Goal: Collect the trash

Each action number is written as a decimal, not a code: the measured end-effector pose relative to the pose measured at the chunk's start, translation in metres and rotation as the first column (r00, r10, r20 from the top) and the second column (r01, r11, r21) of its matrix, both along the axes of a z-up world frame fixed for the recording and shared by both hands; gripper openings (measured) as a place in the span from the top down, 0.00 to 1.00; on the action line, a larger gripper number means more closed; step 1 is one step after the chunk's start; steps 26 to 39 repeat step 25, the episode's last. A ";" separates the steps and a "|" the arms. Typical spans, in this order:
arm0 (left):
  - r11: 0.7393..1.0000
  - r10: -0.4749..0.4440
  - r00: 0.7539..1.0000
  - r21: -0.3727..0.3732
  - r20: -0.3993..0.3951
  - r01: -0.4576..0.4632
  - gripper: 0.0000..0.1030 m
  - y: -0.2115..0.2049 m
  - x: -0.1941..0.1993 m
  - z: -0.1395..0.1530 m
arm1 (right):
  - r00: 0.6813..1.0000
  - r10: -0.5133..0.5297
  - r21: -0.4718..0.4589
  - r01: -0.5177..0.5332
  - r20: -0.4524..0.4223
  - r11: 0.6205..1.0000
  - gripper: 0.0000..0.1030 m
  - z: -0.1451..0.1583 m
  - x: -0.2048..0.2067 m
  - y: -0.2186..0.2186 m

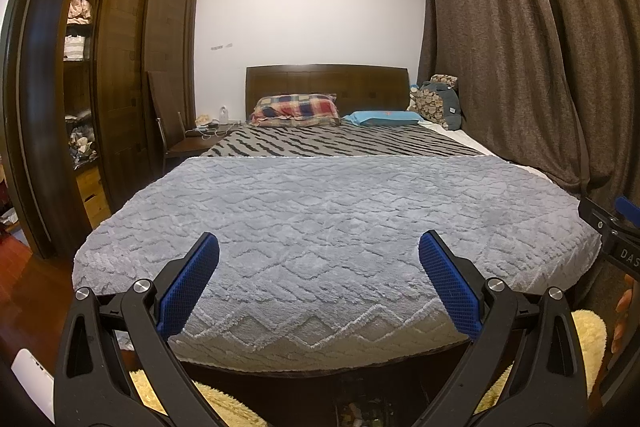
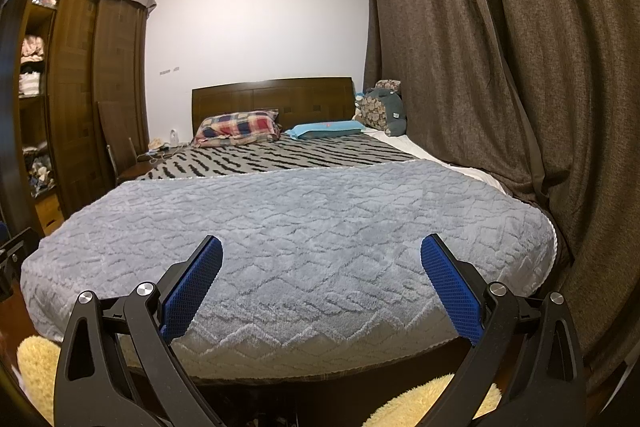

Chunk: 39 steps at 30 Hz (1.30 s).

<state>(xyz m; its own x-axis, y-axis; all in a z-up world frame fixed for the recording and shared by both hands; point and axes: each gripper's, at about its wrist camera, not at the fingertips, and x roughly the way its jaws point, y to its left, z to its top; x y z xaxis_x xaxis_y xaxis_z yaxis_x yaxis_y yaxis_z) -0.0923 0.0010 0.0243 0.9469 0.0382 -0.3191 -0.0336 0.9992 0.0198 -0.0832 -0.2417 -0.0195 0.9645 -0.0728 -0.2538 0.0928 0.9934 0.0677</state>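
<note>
My left gripper (image 1: 319,247) is open and empty, held at the foot of a bed covered by a grey textured blanket (image 1: 320,219). My right gripper (image 2: 322,249) is open and empty too, over the same blanket (image 2: 288,223). Part of the right gripper (image 1: 616,227) shows at the right edge of the left wrist view. No trash shows on the blanket. A dark container with small mixed items (image 1: 362,411) sits on the floor under the bed's foot, mostly hidden.
Beyond the blanket lie a striped sheet (image 1: 340,143), a plaid pillow (image 1: 296,109) and a blue pillow (image 1: 384,117). A wooden wardrobe (image 1: 120,75) stands left, brown curtains (image 1: 520,47) right. A yellow fluffy rug (image 2: 436,403) lies on the floor. A chair (image 1: 172,131) stands beside the bed.
</note>
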 end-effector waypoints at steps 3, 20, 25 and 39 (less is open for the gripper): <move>1.000 -0.004 1.000 -0.018 -0.003 0.004 0.08 0.003 0.001 0.000 | 1.000 -0.003 -0.001 0.003 -0.002 1.000 0.03 -0.001 0.001 0.000; 0.999 -0.004 1.000 -0.033 -0.021 0.003 0.08 0.006 0.006 -0.004 | 1.000 0.002 -0.005 -0.002 -0.012 1.000 0.03 -0.003 0.006 -0.001; 1.000 0.006 1.000 -0.020 -0.029 -0.006 0.08 0.005 0.014 -0.007 | 1.000 0.015 -0.004 -0.015 -0.021 1.000 0.03 -0.007 0.014 -0.004; 1.000 0.006 1.000 -0.020 -0.029 -0.006 0.08 0.005 0.014 -0.007 | 1.000 0.015 -0.004 -0.015 -0.021 1.000 0.03 -0.007 0.014 -0.004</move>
